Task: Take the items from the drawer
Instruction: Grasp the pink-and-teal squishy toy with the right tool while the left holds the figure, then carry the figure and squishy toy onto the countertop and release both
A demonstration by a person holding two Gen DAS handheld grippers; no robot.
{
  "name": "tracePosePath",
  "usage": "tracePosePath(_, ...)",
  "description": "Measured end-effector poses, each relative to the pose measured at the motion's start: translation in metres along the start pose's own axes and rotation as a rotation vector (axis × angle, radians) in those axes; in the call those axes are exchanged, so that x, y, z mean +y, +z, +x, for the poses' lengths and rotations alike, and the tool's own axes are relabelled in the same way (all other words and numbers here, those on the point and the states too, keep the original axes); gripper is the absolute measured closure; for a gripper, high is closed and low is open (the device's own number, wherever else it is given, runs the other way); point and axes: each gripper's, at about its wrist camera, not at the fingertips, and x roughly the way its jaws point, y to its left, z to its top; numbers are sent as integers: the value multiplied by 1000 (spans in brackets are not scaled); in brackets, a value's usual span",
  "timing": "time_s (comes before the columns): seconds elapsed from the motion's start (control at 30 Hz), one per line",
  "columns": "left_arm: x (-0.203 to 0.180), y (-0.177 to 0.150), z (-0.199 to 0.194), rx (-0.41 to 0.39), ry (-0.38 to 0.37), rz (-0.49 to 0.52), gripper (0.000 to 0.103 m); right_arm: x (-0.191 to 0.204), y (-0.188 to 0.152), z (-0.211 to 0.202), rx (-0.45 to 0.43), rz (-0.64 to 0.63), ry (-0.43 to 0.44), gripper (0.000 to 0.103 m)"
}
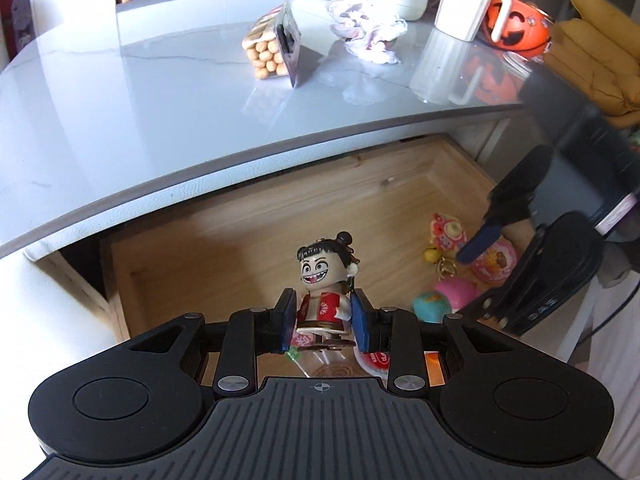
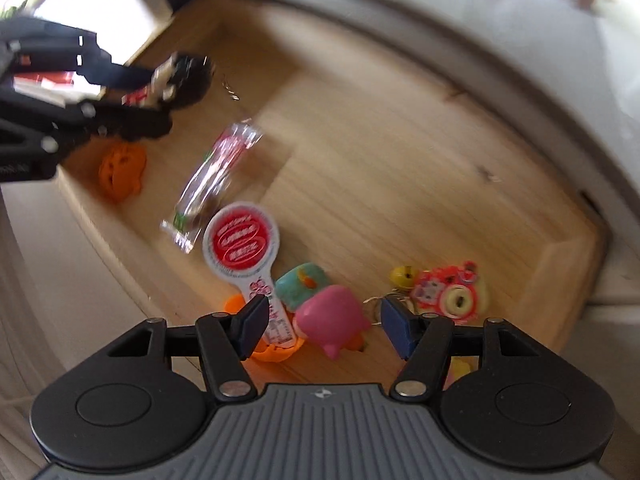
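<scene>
My left gripper is shut on a grinning doll figure with a black hair bun and red robe, held above the open wooden drawer. In the right wrist view the same doll shows blurred at the upper left, in the left gripper. My right gripper hangs open low in the drawer, its fingers either side of a pink and teal squishy toy. Beside it lie a red-and-white round lollipop pack, a clear wrapped candy and a pink camera keychain.
An orange pumpkin toy sits at the drawer's left wall. On the grey marble counter stand a bag of round biscuits, a crumpled cloth, a white mug and an orange pumpkin bucket.
</scene>
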Motion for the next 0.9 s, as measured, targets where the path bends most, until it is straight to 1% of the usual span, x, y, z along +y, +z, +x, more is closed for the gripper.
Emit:
tracePosePath(0.1, -5, -2, 5, 13, 3, 10, 70, 7, 9, 22, 86, -46, 2, 42)
tracePosePath(0.17, -7, -3, 7, 14, 2, 19, 70, 8, 13, 28, 113, -62, -14, 42)
tracePosePath(0.2, -8, -3, 7, 18, 5, 24, 70, 9, 14, 28, 116, -67, -14, 42)
tracePosePath(0.23, -9, -4, 8, 21, 9, 29, 70, 9, 13, 28, 119, -74, -16, 45)
tracePosePath(0.33, -12, -4, 10, 30, 21, 48, 70, 13, 9, 29, 111, -91, -67, 59)
tracePosePath(0.43, -16, -5, 14, 37, 34, 65, 70, 15, 7, 26, 80, -93, -90, 59)
tracePosePath(0.57, -19, -6, 16, 53, 64, 85, 70, 21, 6, 27, 94, -131, -113, 59)
tracePosePath(0.63, -21, -6, 16, 54, 81, 96, 70, 21, 4, 26, 92, -122, -116, 60)
tracePosePath(0.7, -23, -8, 15, 42, 97, 108, 70, 18, 0, 19, 65, -101, -117, 62)
tracePosePath(0.77, -27, -10, 12, 20, 117, 124, 70, 15, -7, 5, 8, -74, -108, 64)
tracePosePath(0.83, -30, -11, 6, -12, 131, 133, 70, 11, -18, -18, -68, -38, -89, 64)
tracePosePath(0.87, -30, -11, -2, -29, 120, 112, 70, 10, -24, -31, -107, -19, -81, 65)
tracePosePath(0.9, -30, -9, -12, -48, 88, 81, 70, 8, -27, -47, -150, 5, -63, 65)
